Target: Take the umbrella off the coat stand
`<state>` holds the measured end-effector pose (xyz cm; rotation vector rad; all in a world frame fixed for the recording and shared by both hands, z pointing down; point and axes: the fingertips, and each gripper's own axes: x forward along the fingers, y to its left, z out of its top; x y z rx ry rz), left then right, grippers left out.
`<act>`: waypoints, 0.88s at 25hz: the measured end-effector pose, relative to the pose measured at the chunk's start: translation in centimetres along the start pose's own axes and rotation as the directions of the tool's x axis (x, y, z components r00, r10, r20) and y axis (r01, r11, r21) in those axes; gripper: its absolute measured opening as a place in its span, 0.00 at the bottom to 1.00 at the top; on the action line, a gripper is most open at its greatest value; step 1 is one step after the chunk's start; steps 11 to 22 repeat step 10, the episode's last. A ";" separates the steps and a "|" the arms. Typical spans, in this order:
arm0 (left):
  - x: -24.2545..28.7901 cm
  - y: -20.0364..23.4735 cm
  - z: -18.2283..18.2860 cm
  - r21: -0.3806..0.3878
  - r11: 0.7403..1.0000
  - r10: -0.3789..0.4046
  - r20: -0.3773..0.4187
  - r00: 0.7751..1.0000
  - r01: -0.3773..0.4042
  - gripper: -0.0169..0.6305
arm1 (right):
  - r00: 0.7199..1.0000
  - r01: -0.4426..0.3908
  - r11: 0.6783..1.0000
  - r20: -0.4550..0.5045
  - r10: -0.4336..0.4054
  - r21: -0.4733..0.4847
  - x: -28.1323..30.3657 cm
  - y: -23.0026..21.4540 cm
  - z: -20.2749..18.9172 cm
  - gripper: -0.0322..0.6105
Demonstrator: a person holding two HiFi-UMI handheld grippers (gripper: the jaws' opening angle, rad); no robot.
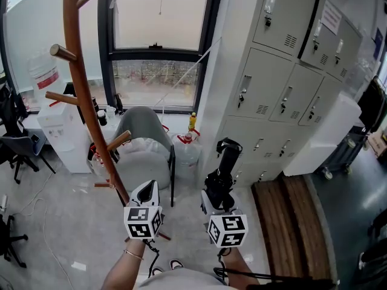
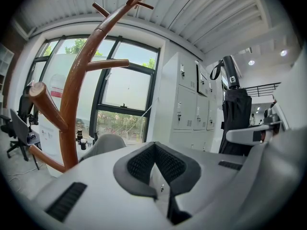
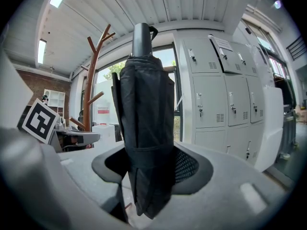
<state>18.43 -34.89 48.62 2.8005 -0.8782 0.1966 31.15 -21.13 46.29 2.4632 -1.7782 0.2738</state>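
Item one, right tongs (image 3: 149, 169): I see them clamped on the folded black umbrella (image 3: 146, 104), pads pressing on either side of its lower part. The umbrella stands roughly upright in the grip, with its thick handle and wrist strap at the top and the gathered canopy held by a band just above the pads. Item two, left tongs (image 2: 160, 171): closed together, and I note nothing between the dark ribbed pads. Item three, coat stand (image 1: 81, 83): a reddish-brown wooden trunk with stubby pegs branching off, at the left of the head view, rising just past the left tongs. The umbrella is off the stand and well clear of it, out to the right in front of the lockers (image 1: 284, 89). No peg that I can see carries anything. Item four, marker cubes: one (image 1: 143, 221) on the left tongs and one (image 1: 227, 229) on the right tongs, side by side and low in the head view. Item five, surroundings: a large window (image 1: 160, 41) behind the stand, a grey chair (image 1: 142, 138) below it, a white water dispenser (image 1: 57, 132) with a bottle on top at the left, pale grey lockers in stacked rows at the right, and a wooden bench (image 1: 290, 222) at their foot. I list the floor (image 1: 66, 222) as light grey and glossy.
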 end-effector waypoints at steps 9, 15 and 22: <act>-0.2 0.2 -0.2 -0.004 1.000 0.008 -0.007 1.000 -0.008 0.03 | 1.000 -0.004 1.000 -0.008 0.004 -0.020 0.0 0.1 -0.2 0.42; -0.2 0.2 -0.2 -0.004 1.000 0.008 -0.008 1.000 -0.008 0.03 | 1.000 -0.004 1.000 -0.007 0.004 -0.022 0.0 0.1 -0.2 0.42; -0.2 0.2 -0.2 -0.004 1.000 0.008 -0.008 1.000 -0.008 0.03 | 1.000 -0.004 1.000 -0.007 0.004 -0.022 0.0 0.1 -0.2 0.42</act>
